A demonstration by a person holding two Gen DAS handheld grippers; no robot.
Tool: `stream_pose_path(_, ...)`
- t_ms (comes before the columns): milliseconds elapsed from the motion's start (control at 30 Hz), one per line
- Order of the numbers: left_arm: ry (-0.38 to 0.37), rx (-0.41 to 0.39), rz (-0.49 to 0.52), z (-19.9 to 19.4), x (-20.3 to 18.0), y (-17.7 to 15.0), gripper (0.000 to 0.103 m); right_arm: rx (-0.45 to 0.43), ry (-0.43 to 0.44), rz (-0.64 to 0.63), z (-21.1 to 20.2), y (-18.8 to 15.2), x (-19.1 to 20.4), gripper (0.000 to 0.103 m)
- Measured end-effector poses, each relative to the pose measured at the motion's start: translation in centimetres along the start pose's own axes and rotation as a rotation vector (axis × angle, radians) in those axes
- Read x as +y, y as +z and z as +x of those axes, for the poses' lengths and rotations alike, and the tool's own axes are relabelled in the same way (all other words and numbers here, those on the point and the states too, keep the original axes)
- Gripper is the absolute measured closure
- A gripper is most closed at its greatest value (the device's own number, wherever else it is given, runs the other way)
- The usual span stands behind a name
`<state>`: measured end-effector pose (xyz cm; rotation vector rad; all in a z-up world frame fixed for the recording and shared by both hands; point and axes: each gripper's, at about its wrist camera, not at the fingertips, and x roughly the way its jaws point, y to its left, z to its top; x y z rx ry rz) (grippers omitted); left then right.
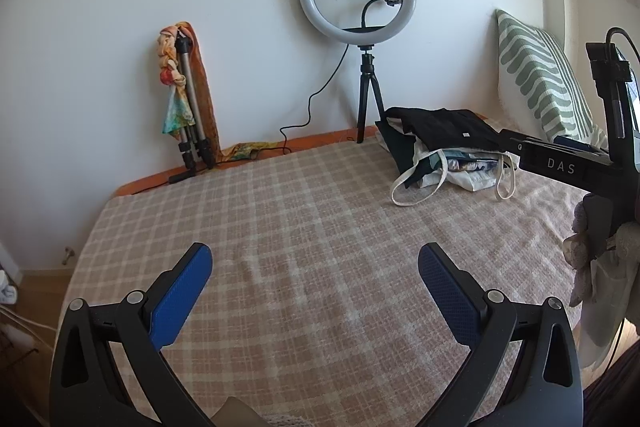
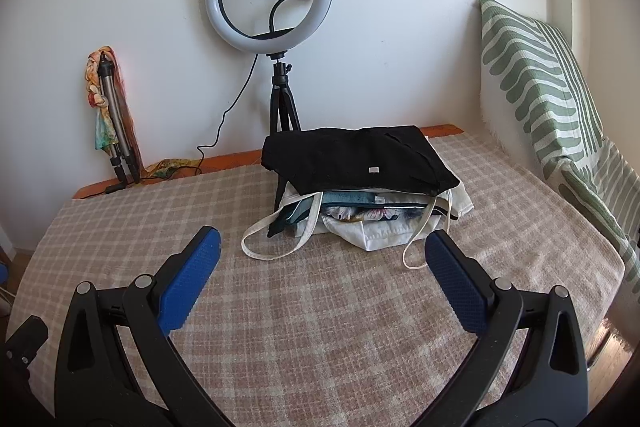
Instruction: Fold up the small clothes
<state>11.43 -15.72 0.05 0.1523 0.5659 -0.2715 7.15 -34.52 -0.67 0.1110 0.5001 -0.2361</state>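
Note:
A stack of folded clothes lies on the checked bed cover (image 2: 320,327), with a black garment (image 2: 360,159) on top and a white tote bag with long straps (image 2: 372,233) under it. The stack also shows in the left wrist view (image 1: 444,143) at the far right of the bed. My right gripper (image 2: 322,251) is open and empty, held above the cover just in front of the stack. My left gripper (image 1: 316,263) is open and empty over the bare middle of the cover (image 1: 300,227). The right gripper's body (image 1: 560,163) shows at the right edge of the left wrist view.
A ring light on a black tripod (image 2: 270,3) stands at the wall behind the stack. A folded tripod wrapped in colourful scarves (image 2: 110,115) leans at the back left. A green striped pillow (image 2: 540,79) stands at the right. The bed edge drops to the floor on the left.

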Motion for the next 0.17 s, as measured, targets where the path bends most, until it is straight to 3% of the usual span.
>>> stream_pose_path(167, -0.004, 0.007, -0.006, 0.13, 0.04, 0.05, 0.001, 0.0, 0.0, -0.001, -0.06, -0.04, 0.04, 0.0)
